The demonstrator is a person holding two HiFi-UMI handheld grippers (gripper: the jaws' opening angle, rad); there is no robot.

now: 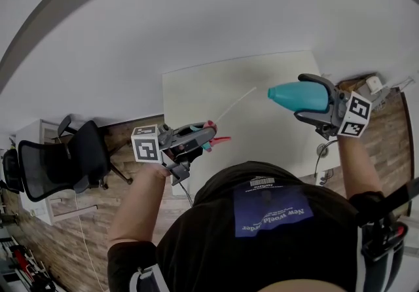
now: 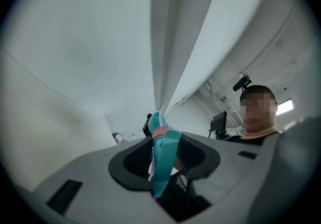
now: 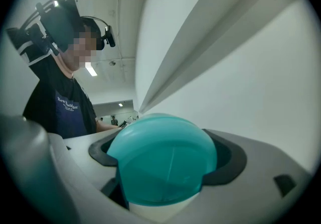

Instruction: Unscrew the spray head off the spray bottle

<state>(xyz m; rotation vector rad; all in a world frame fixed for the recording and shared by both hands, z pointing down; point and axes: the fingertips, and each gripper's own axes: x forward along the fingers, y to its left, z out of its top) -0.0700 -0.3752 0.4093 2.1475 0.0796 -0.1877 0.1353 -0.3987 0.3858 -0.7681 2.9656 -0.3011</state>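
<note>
Gripping the spray head point(image 1: 208, 137), the L gripper point(image 1: 200, 137) has its jaws partway closed on the teal body. In the left gripper view the spray head point(image 2: 164, 160) stands between the 2 jaws, pink ring at its top. Its thin white dip tube point(image 1: 237, 105) slants up and away, free end in the air, near the bottle point(image 1: 298, 95) but not touching it. The R gripper point(image 1: 311, 97) is clamped on the teal bottle, which lies sideways with its rounded end past the jaws; in the right gripper view the bottle point(image 3: 163, 160) fills the gap. The head is off the bottle, and both parts are held above the white table point(image 1: 262, 146). A black office chair point(image 1: 65, 160) stands on the wood floor at left.
</note>
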